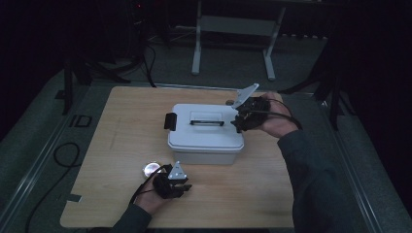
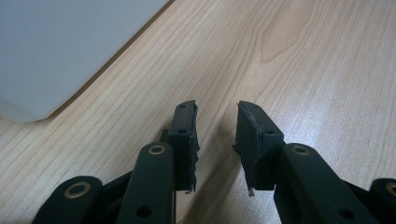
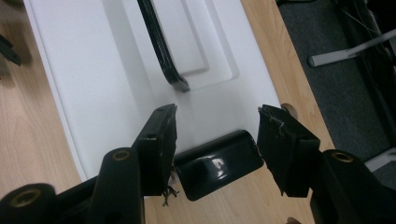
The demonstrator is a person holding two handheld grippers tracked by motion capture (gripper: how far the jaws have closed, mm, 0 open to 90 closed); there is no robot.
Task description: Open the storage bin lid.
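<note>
A white lidded box [image 1: 204,141] stands in the middle of the wooden table, with a black handle [image 1: 207,122] lying flat on its lid and a black latch [image 1: 169,121] on its left end. My right gripper [image 1: 239,121] is at the box's right end. In the right gripper view its jaws [image 3: 217,109] stand open over the lid's edge [image 3: 93,70], and the glossy black right-end latch [image 3: 219,163] lies between them, low down. My left gripper [image 1: 187,184] rests near the table in front of the box, open [image 2: 217,105] with nothing between its fingers. The box's corner [image 2: 56,46] is to its upper left.
A small shiny round object [image 1: 151,168] lies on the table just left of the left gripper. Another small round thing [image 1: 229,102] sits behind the box's right end. Bare wood [image 1: 121,145] spreads left of the box. White frame legs [image 1: 196,53] stand on the floor beyond the table.
</note>
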